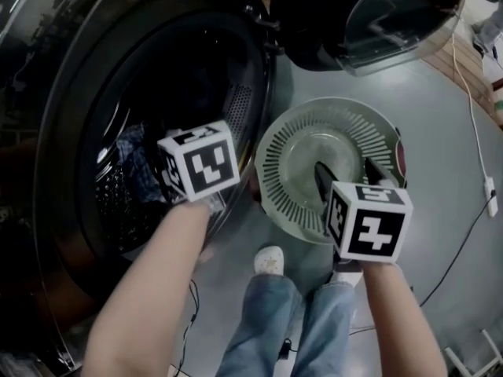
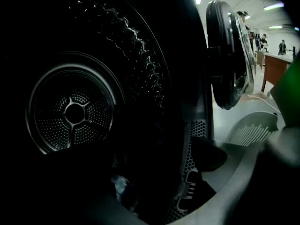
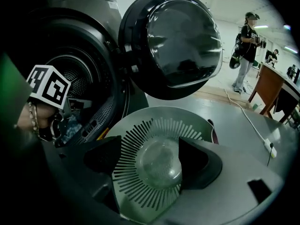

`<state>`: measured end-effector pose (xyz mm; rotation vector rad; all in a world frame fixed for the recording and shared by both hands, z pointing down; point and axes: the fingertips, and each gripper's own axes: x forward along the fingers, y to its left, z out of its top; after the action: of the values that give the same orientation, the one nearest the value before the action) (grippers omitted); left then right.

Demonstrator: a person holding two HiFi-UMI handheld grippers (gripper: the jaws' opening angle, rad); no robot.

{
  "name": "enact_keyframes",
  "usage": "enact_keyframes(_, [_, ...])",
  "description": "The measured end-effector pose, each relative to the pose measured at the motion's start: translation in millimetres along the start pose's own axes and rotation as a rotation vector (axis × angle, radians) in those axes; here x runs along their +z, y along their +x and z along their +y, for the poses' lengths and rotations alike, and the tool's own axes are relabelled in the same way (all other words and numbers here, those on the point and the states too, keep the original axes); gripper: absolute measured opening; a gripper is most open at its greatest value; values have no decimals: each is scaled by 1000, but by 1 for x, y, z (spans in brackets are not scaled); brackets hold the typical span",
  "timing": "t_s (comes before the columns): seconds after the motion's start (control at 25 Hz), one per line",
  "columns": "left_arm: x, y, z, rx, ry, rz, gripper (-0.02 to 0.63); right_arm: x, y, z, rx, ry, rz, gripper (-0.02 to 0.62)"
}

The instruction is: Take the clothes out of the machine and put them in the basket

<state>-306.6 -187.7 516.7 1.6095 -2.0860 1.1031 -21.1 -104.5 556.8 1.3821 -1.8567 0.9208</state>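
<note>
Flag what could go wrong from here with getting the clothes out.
The clothes lie low in the dark drum; the open left gripper might pinch only a fold or scrape metal. A garment pulled out could snag on the rim and drop short of the basket. The open door stands close by the basket, so the left gripper could knock it coming out.

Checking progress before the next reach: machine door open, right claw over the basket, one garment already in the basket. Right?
No. The basket is empty: the right gripper view shows its bare slotted bottom. The rest holds: the door is open and the right claw is over the basket.
</note>
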Motion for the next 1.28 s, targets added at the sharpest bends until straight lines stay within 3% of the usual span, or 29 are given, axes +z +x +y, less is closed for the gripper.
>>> enact_keyframes(0.12, [-7,19,9,50,38,25,449,1,11,0,-22,-8,8,382])
enact_keyframes(0.24, [-21,36,12,81,79,82,448,-1,19,1,-52,9,27,382])
enact_keyframes(0.44, [-30,62,17,88,179,119,448,0,30,15,-25,-19,28,382])
enact_keyframes(0.64, [-45,86,22,90,177,172,448,-6,43,9,-31,-20,35,382])
enact_keyframes(0.88, [-49,107,33,138,255,200,449,2,61,15,-45,-20,42,382])
enact_keyframes(1.08, [-42,123,27,113,343,186,448,1,78,34,-49,-36,74,382])
enact_keyframes(1.2, [-42,129,23,80,332,192,443,-4,82,35,-76,-81,105,382])
enact_keyframes(1.28, [-44,134,17,47,315,198,407,-5,85,34,-81,-101,116,382])
